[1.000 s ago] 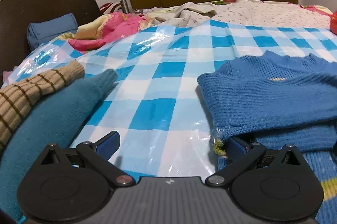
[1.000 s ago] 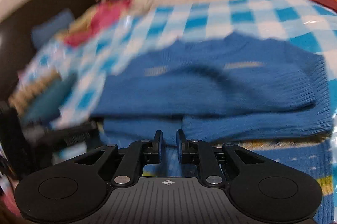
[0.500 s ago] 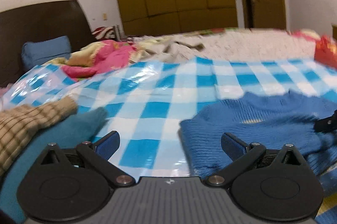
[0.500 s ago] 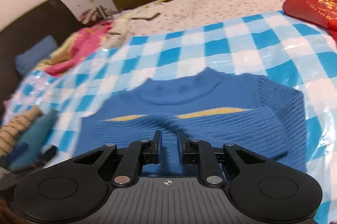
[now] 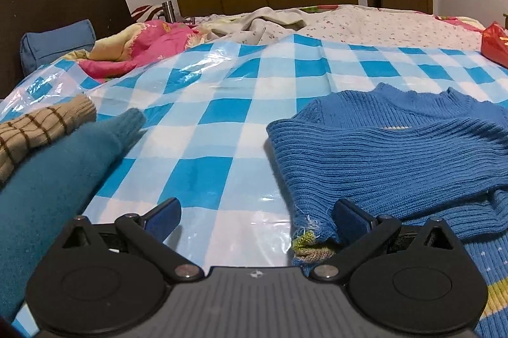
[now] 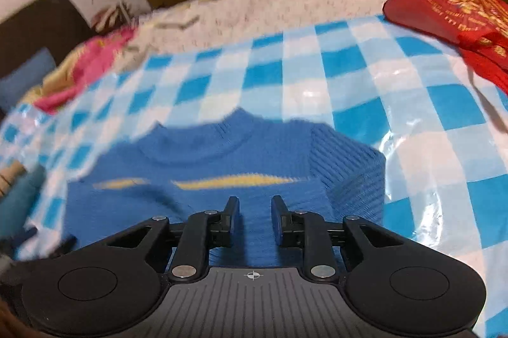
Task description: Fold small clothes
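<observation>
Your right gripper [image 6: 252, 219] is letting go: its jaws were nearly together a second ago and are opening now, with nothing pinched between them, just blue knit lying below. It has also travelled across the sweater, from the lower hem region up toward the chest stripe.

The blue sweater [image 5: 397, 160] now sits on the checked plastic sheet [image 5: 216, 115] with both sleeves brought in across the body, collar pointing away from you. In the right wrist view the far-side sleeve [image 6: 352, 176] lies folded over the chest, edge roughly square. So the sleeve fold reads as placed and released.

Your left gripper [image 5: 254, 219] stands wide apart and holds nothing. It dipped away half a second ago and is back near the frayed cuff [image 5: 306, 242], which sits just beside its right finger [image 5: 349, 217]. I can't tell if the pad touches the knit or only overlaps it in view.

The right view is motion-blurred, so I can't vouch for how flat the near sleeve lies.

My read: sleeves done, bottom-to-collar fold is likely next. You'd want both grippers down at the hem, which is mostly out of frame here.

Teal garment [image 5: 54, 179] and striped tan one [image 5: 35, 131] wait at the left, well apart from the sweater.
</observation>
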{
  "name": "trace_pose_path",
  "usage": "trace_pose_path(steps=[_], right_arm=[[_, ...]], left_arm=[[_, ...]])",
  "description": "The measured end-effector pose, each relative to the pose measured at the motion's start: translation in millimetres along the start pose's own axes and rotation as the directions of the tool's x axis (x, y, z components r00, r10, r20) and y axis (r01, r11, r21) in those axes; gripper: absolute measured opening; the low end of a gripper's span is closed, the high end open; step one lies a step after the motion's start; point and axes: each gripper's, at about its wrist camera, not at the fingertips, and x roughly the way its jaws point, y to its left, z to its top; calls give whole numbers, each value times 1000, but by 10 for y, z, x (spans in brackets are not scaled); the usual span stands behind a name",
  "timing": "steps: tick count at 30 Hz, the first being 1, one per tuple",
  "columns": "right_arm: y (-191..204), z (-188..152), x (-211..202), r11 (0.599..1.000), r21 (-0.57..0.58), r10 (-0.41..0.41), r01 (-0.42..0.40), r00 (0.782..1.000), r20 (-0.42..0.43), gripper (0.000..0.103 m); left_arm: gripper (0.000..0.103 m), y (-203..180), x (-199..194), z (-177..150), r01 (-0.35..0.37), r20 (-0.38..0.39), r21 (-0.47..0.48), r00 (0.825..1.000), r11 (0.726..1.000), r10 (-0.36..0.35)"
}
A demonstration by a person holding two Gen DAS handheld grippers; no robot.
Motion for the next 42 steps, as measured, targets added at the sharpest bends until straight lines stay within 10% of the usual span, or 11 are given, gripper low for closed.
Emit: trace_pose_path(steps=[6,11,19,24,34,42], right_arm=[[-45,-82,-35,989,-102,-97,104,993,72,51],[-173,-28,115,996,-64,-58,59,998,24,51],[-174,24,-55,1000,-5,-26,26,998,55,1],[-345,7,-354,991,122,-72,51,982,176,0],[-322,-50,-201,970,57,-242,237,962,122,4],[-63,-307,-260,994,-43,-97,97,995,3,8]], left_arm=[[103,-27,2,-11,-7,13,15,1000,1000,7],[103,-24,2,-15,-8,15,12,1000,1000,8],[103,-19,-5,-33,-6,25,11,1000,1000,6],[103,-38,22,-44,-11,24,20,1000,1000,11],[103,8,-120,11,-19,51,14,999,1000,18],[103,-1,-83,-59,16,-54,70,998,997,-12]])
